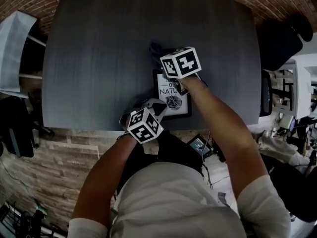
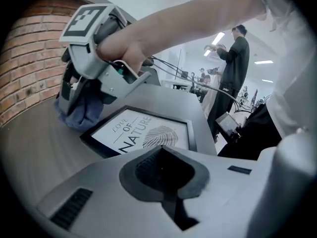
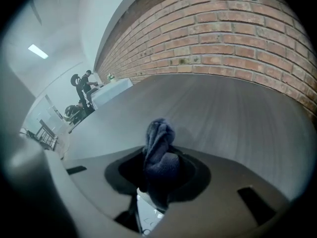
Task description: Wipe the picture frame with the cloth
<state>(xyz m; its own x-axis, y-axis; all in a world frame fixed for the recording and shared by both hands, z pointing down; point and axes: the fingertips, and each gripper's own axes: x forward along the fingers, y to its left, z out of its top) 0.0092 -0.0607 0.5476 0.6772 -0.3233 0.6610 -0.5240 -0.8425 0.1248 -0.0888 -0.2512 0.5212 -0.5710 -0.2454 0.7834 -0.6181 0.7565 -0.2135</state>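
A black picture frame (image 1: 174,99) with a white print lies flat near the table's front edge; it also shows in the left gripper view (image 2: 143,133). My right gripper (image 1: 171,66) is shut on a dark blue cloth (image 3: 158,133) that bulges out between its jaws. It hangs by the frame's far corner, the cloth (image 2: 79,114) down at the table surface beside that corner. My left gripper (image 2: 161,148) is shut, with nothing visible between its jaws. Its tips (image 1: 153,104) stand over the frame's near corner; whether they touch it is hidden.
The grey table (image 1: 99,58) stretches wide beyond and left of the frame. A brick wall (image 3: 237,24) rises past its far side. A person in dark clothes (image 2: 237,78) stands in the background, and office clutter (image 1: 292,108) crowds the right side.
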